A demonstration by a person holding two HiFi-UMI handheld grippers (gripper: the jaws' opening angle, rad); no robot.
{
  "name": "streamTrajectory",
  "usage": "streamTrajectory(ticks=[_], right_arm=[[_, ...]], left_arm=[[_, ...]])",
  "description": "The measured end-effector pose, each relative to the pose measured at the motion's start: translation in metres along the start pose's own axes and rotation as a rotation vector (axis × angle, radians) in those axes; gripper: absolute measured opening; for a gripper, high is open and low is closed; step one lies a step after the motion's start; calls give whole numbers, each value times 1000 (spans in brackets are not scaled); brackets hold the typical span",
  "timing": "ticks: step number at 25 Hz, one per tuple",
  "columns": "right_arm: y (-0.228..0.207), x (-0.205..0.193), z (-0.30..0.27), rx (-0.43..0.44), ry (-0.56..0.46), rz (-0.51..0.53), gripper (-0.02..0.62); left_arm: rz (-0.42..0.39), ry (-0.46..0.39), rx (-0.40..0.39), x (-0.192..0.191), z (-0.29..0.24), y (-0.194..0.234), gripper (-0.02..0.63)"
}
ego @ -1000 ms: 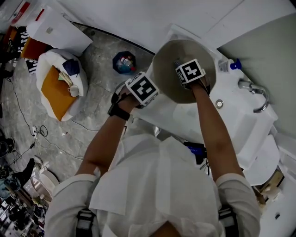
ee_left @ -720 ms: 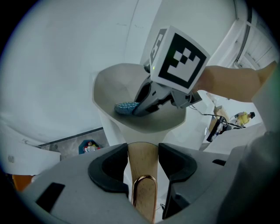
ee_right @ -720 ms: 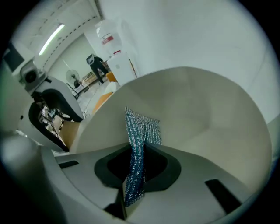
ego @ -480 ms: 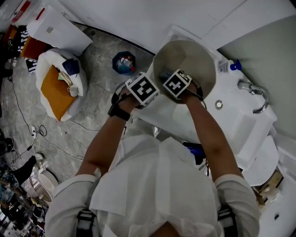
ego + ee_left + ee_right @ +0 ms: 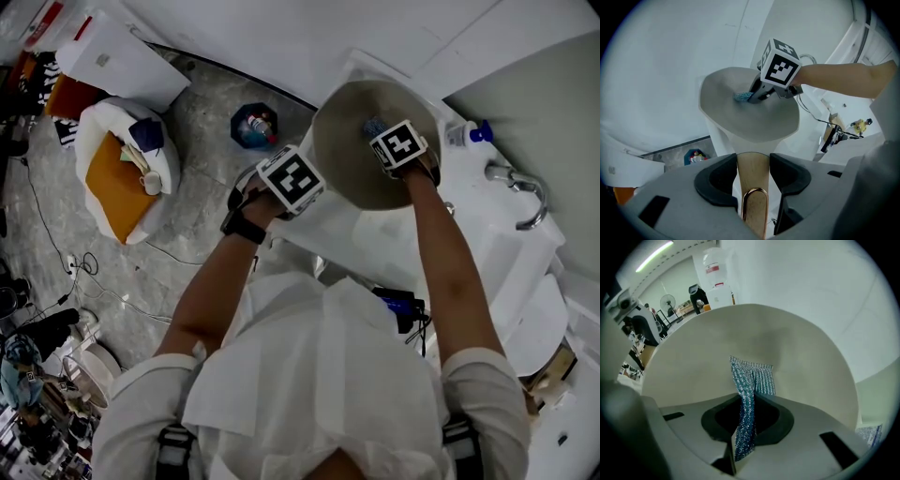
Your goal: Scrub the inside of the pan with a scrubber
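Observation:
A beige pan (image 5: 352,164) is tilted up over the white sink (image 5: 487,244). Its wooden handle (image 5: 752,171) sits between the jaws of my left gripper (image 5: 753,161), which is shut on it; in the head view that gripper (image 5: 292,183) is at the pan's near-left rim. My right gripper (image 5: 396,142) reaches into the pan and is shut on a blue mesh scrubber (image 5: 751,380). The scrubber's free end lies against the pan's inner wall (image 5: 693,362). From the left gripper view the right gripper (image 5: 753,95) and the scrubber (image 5: 742,96) show inside the bowl.
A faucet (image 5: 517,190) and a blue-capped bottle (image 5: 474,131) stand at the sink's far right. On the floor to the left are a blue tub (image 5: 254,126) and a white bag with an orange item (image 5: 117,173). A water dispenser (image 5: 715,273) stands far off.
My right gripper swept with the scrubber from the pan's far side to its near-left side, then back to the far right. The left gripper and the pan stayed put.

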State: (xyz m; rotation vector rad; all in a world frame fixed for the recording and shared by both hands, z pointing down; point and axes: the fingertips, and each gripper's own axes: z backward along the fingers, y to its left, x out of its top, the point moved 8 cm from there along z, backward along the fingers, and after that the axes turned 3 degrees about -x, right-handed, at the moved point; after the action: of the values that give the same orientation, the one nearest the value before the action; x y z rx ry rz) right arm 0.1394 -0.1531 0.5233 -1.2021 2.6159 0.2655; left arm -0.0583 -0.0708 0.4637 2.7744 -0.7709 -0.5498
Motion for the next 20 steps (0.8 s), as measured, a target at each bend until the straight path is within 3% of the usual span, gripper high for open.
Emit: streamTrajectory(ticks=[4, 8, 10, 12, 15, 20], right_arm=[[28, -4, 3, 90, 12, 56, 46], [76, -12, 7, 291, 45, 142, 46], [91, -15, 7, 350, 63, 202, 46], [91, -17, 7, 341, 75, 247, 46], [71, -16, 6, 246, 91, 264, 44], [3, -16, 0, 45, 88, 142, 44]], left_arm=[[-2, 10, 0, 0, -1, 0, 233], [-4, 15, -2, 0, -1, 0, 233], [-3, 12, -5, 1, -1, 0, 233], [-1, 10, -6, 1, 0, 1, 232], [2, 3, -8, 0, 1, 1, 233], [4, 13, -2, -1, 0, 1, 233]])
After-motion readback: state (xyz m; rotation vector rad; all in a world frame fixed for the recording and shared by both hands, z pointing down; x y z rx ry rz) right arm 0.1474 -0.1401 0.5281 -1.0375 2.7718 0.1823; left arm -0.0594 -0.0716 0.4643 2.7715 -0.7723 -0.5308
